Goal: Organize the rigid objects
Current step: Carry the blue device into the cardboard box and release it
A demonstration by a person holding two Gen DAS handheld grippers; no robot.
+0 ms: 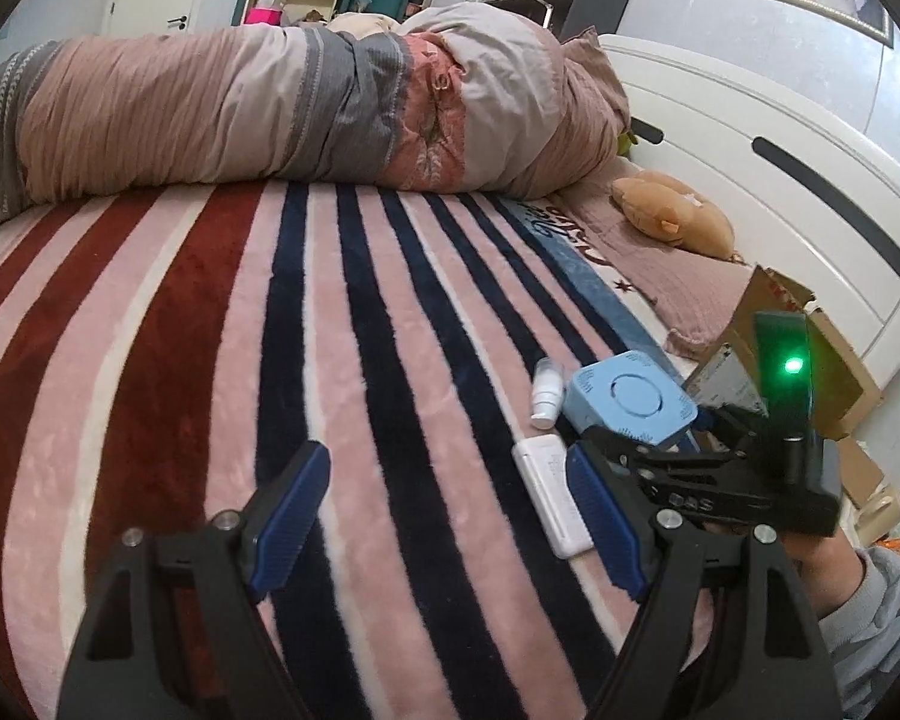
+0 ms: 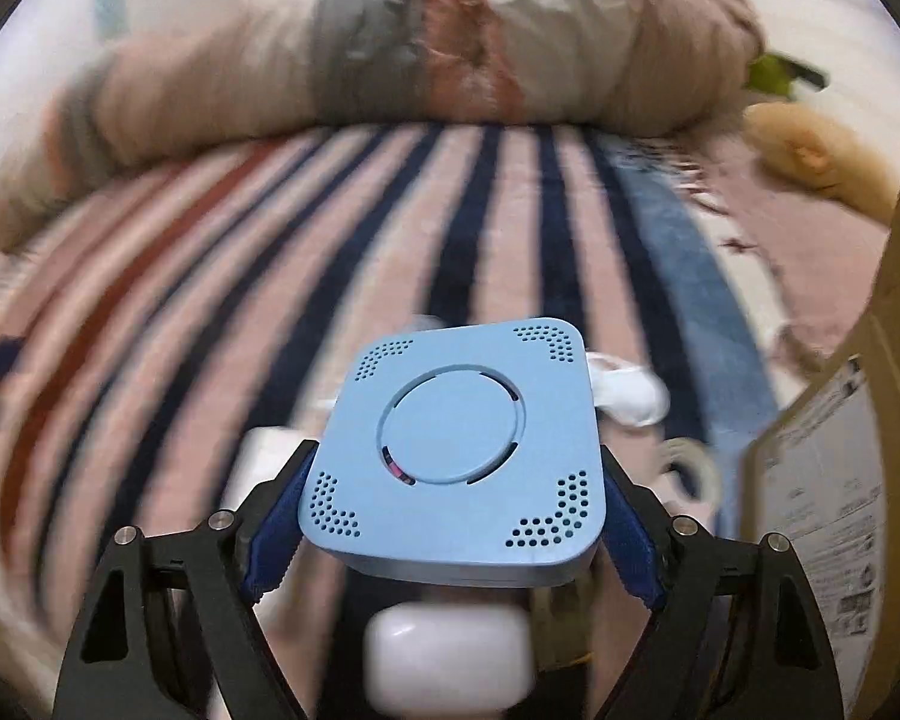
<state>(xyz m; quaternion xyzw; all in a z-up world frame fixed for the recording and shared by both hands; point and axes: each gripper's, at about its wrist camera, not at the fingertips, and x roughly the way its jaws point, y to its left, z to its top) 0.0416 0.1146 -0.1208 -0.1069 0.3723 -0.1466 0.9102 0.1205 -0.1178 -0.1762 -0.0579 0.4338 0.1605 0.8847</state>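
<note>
Clamped between the right gripper's [image 2: 450,516] blue pads [image 2: 273,546], the light-blue square device [image 2: 459,450] sits level, lifted above the striped blanket [image 1: 210,360], beside a cardboard box [image 2: 834,480]. A white rounded case [image 2: 450,654] lies blurred below it. Off to the left, the left gripper [image 1: 450,516] hovers low with its jaws spread wide, holding nothing; a flat white box [image 1: 549,495] and small white bottle [image 1: 546,390] rest just beside its right finger.

Pale blue square plastic box [image 2: 459,450]: matt, smooth, perforated corners. Striped pink-navy-red fleece blanket [image 1: 222,360]: plush, fuzzy. Brown cardboard box [image 1: 834,360]: matt, printed paper label. White flat plastic case [image 1: 549,495]: smooth. Right gripper [image 2: 450,534]: black matt plastic frame, blue ribbed pads [image 2: 270,546], shiny metal pins.
</note>
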